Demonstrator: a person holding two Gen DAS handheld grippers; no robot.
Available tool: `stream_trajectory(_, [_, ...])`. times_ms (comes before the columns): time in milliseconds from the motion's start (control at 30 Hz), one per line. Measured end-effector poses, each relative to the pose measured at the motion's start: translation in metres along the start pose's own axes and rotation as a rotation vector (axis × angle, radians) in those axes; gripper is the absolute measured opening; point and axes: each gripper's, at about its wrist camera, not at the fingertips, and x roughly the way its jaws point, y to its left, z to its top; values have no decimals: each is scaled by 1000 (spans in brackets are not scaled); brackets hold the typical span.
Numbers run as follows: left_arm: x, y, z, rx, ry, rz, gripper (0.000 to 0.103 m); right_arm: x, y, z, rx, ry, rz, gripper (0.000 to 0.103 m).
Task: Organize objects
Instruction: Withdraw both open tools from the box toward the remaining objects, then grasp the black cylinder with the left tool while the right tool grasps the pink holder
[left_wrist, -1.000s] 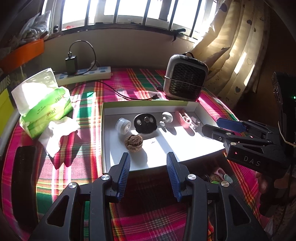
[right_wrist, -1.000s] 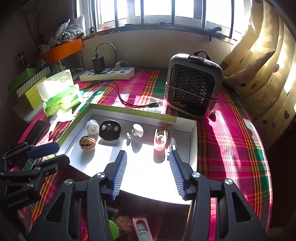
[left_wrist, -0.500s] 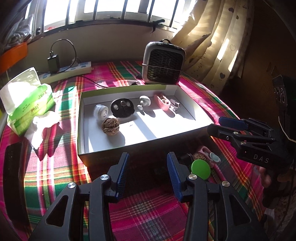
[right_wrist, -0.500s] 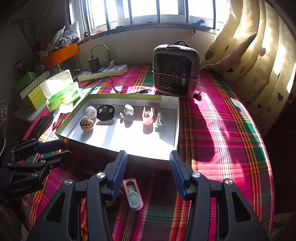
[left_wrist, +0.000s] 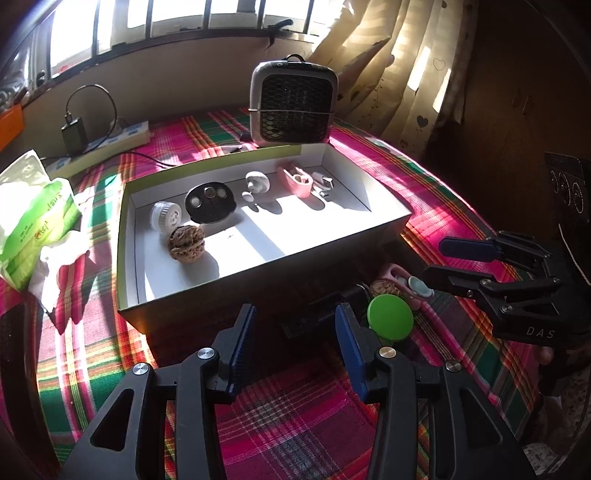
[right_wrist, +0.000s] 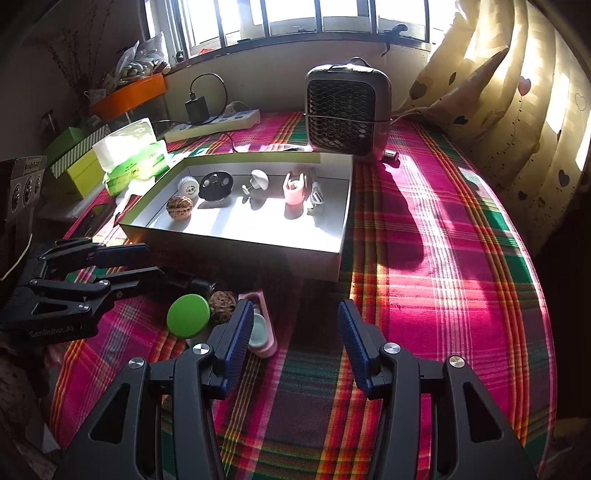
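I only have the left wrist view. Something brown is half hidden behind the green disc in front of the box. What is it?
Observer: A walnut, lying right beside the green disc.
Operator: Is anything between the right gripper's fingers?
Observer: No. The right gripper is open and holds nothing. The pink case lies partly behind its left finger.
Operator: Is anything on the table to the right of the heater?
Observer: A small silvery item lies by the heater's lower right corner. It is too small to identify.
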Motion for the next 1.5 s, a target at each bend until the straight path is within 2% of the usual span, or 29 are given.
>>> stream_trajectory(100, [4,1,1,1,11,-12,42,3,5,-3,-22,11,25,49])
stream_trajectory(300, [11,-5,3,51,31,-23,43,9,11,-6,-64,33,17,50])
stream_trajectory(733, [18,-13,12,103,36,-28,46,25,8,-11,-84,82,-45,50])
stream_trajectory(1167, [18,-12,12,115,39,-25,46,31,9,-4,-91,70,-80,50])
stream_trajectory(1333, [18,-20,12,174,44,-5,46,30,8,-5,-97,65,-75,50])
stream_trajectory(1500, [22,-18,16,161,51,7,46,30,8,-5,-97,63,-81,50])
